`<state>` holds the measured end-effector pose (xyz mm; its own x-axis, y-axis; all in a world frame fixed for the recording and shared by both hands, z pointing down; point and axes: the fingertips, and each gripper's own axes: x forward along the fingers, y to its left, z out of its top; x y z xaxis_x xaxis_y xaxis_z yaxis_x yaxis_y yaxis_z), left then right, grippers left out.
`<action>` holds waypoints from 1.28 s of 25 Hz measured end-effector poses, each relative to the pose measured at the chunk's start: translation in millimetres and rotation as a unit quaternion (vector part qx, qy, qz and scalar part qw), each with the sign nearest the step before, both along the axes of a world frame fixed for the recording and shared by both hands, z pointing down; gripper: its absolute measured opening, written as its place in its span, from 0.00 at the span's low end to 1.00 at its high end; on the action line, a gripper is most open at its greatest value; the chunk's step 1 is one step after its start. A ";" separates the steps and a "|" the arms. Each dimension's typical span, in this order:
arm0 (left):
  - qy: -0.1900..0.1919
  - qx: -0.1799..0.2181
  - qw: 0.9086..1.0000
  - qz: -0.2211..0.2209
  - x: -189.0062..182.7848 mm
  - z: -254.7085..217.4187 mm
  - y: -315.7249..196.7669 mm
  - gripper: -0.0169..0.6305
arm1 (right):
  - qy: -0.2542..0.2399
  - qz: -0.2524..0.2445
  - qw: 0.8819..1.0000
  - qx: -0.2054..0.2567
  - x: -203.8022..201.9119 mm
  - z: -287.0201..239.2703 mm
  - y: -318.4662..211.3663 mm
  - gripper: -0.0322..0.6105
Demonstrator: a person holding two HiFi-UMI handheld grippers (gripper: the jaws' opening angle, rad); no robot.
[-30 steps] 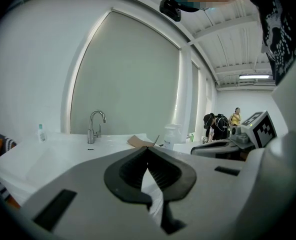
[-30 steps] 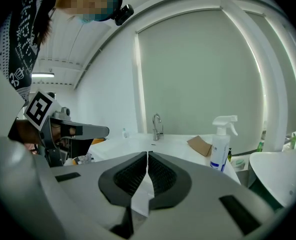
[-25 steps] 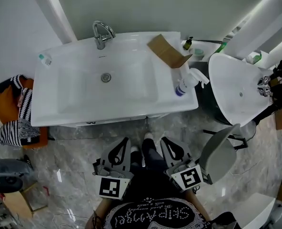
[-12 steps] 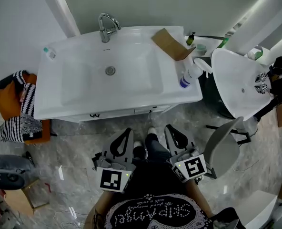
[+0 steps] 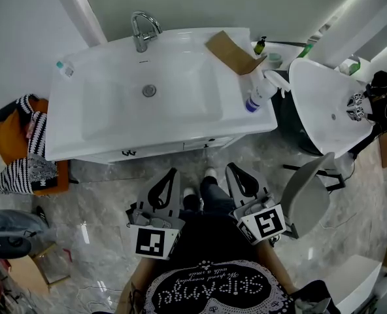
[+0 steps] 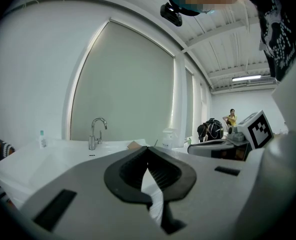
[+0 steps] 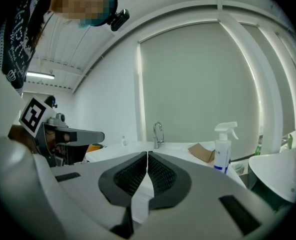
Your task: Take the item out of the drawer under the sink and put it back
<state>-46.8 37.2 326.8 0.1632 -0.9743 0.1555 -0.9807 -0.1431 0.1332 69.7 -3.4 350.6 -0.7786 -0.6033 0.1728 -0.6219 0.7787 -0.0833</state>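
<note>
Since a second ago the sink (image 5: 66,146) has slid slightly up my head view; both tools hold place. The left tool (image 5: 173,173) and right tool (image 5: 230,167) are clenched, empty. The drawer (image 5: 174,147) is closed, hiding the item.

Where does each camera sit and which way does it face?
Head view: on the person's head, looking steeply down at the sink and faucet; shows their shirt, left gripper, right gripper.
Left gripper view: on the left gripper, looking along its shut jaws toward the faucet; right gripper at right, shirt above.
Right gripper view: on the right gripper, along its shut jaws toward faucet and spray bottle; left gripper at left.
Shared: all three show the faucet.
</note>
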 end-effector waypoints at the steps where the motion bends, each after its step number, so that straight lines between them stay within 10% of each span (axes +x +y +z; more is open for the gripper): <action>1: 0.000 -0.001 1.000 0.001 0.0 0.2 -0.8 0.03 | 0.001 0.002 1.000 -0.002 1.1 1.3 -0.8 0.08; 21: 0.004 -0.011 1.000 0.012 3.2 5.4 8.1 0.03 | 0.032 0.002 0.999 -0.033 12.2 29.2 8.3 0.08; 32: 0.037 -0.079 0.996 0.018 10.2 46.3 16.2 0.03 | 0.065 -0.003 0.996 -0.066 1.1 73.0 4.1 0.09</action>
